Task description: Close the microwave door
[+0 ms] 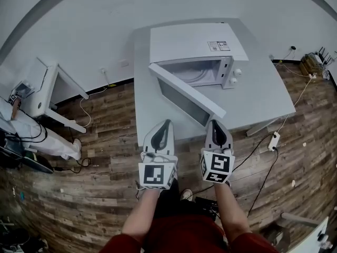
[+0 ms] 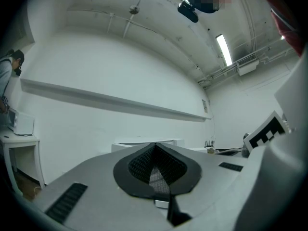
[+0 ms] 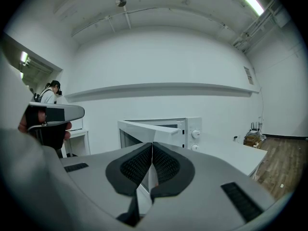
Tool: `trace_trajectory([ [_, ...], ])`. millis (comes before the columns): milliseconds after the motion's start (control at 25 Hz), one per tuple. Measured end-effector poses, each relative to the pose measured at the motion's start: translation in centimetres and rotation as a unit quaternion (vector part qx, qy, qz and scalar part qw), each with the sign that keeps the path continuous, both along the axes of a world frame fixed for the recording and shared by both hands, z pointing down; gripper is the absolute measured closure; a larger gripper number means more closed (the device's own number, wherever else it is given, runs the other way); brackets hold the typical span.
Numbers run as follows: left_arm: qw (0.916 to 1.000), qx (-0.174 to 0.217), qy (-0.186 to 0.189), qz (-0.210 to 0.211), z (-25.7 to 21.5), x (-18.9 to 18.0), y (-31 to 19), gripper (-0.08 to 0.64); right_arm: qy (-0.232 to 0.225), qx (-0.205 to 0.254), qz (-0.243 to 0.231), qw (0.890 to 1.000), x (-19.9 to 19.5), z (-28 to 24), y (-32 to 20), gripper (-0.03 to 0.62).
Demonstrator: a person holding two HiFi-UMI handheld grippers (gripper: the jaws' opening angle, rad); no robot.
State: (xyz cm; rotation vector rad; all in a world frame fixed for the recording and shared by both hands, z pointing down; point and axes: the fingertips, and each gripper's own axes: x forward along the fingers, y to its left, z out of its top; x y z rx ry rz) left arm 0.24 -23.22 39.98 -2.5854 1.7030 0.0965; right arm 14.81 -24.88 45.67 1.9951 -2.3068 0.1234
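The microwave [image 1: 197, 44] stands on the table [image 1: 263, 96] with its door [image 1: 187, 96] swung wide open. Both forearms extend forward side by side. The left gripper [image 1: 167, 123] and right gripper [image 1: 214, 122] point at the door, jaws pressed together and empty.

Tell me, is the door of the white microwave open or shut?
Open: the white windowed door stands swung outward from the white microwave, and the cavity behind it is exposed.

We cannot read the label [image 1: 218, 46] on the microwave [image 1: 196, 42]: the print is too small. Its open door [image 1: 185, 91] screens part of the cavity [image 1: 199, 74]. At the left edge of the left gripper view, a person [image 2: 8, 71] is cut off.
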Motion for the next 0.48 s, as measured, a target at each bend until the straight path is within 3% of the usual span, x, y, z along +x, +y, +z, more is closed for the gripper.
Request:
trace_trajectory([
  [480,0.9991,0.001,0.004,0.042,1.1,2.8,-6.6,0.534,0.02,0.004,0.059,0.998,3.8,-0.6,-4.6,0.565],
])
